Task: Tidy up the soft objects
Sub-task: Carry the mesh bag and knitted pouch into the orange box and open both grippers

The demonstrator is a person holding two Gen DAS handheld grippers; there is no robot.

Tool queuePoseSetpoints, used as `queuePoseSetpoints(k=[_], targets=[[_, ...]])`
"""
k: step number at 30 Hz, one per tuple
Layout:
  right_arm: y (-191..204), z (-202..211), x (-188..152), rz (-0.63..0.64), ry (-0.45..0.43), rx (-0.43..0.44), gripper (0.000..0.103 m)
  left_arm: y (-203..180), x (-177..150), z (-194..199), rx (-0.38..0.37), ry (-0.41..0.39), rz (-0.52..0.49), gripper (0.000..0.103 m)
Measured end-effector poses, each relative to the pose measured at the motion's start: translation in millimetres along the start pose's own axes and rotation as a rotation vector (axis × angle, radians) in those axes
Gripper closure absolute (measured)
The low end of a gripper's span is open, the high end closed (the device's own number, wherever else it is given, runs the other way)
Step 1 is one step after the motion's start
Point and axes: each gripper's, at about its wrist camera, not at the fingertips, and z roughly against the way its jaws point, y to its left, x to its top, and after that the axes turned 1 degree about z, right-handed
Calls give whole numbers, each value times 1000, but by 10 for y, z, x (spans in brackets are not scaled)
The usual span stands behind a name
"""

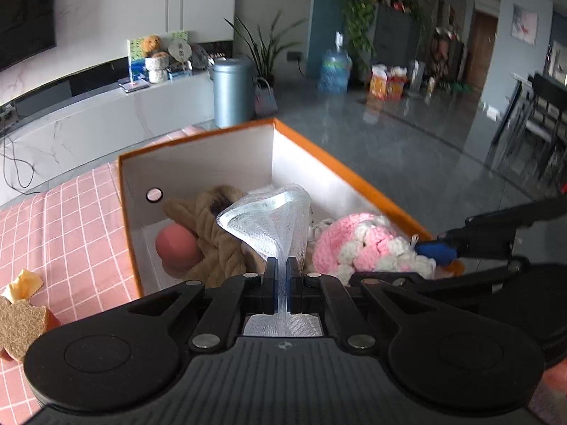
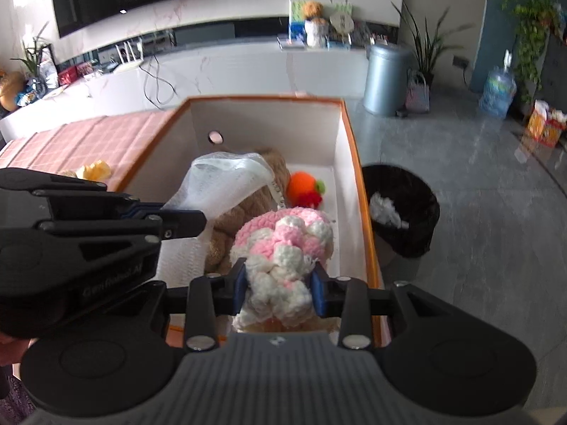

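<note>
Since both sets of fingers are loaded at once, there's plenty that can go sideways. The left gripper is clamped tight on a thin fold of white mesh cloth, pinched so narrowly that the rest of it fans out above the jaws like a funnel. The right gripper has its blue pads against both sides of a pink and white knitted piece, and the yarn bulges out past them, so I'd call that a soft, squishy hold rather than a firm one.

Both items hang over the orange-rimmed box, which sits on a pink checked tablecloth. Already inside: a tan plush toy, a pink ball and a small orange knitted thing.

My worries:
- the knit slides out of that grip early, or loose yarn snags on a pad when the jaws let go
- the mesh clings to the left jaws instead of dropping, or drapes over the box rim
- the two grippers are close together over the box, so one could bump the other

A brown sponge-like piece and a yellow cloth sit outside the box on the tablecloth, so I'd guess the job isn't nearly finished.
</note>
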Motion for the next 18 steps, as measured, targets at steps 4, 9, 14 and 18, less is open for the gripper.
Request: queuePoseSetpoints(k=[4,9,14,18], targets=[[-73,-105,-21,-18,34,-10,65,-41,-22,-91,-11,54,-48,99],[-5,-155,-35,37,45,-39,61,-90,-67,-180,9,115,-77,97],[51,-155,-34,68,36,-62,53,-63,-78,-159,35,110,-72,86],[70,-91,-51,101,10,-77,53,-25,-72,-92,59,84,-58,62]])
